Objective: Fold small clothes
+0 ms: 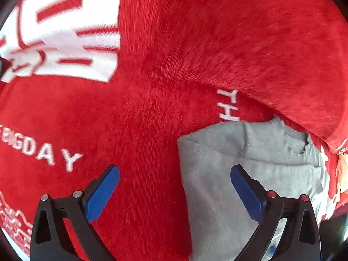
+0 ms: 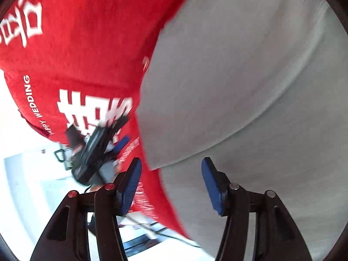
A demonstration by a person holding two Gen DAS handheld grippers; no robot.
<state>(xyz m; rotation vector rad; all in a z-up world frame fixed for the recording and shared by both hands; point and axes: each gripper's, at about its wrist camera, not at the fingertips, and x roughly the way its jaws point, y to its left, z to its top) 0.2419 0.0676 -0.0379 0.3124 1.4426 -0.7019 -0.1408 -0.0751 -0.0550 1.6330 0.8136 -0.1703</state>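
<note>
Grey garment [image 1: 228, 174] edge lies between wide left gripper [image 1: 175, 192]; right gripper [image 2: 171, 184] half-wide

Probably a home or a recording room, though little shows it: a red plush cloth [image 1: 152, 108] printed with white wedding greetings and Chinese characters covers the work surface, a grey garment [image 2: 250, 76] lies on it, and past its edge in the right wrist view stands pale floor [image 2: 26, 184] with blurred dark equipment [image 2: 93, 152]
</note>
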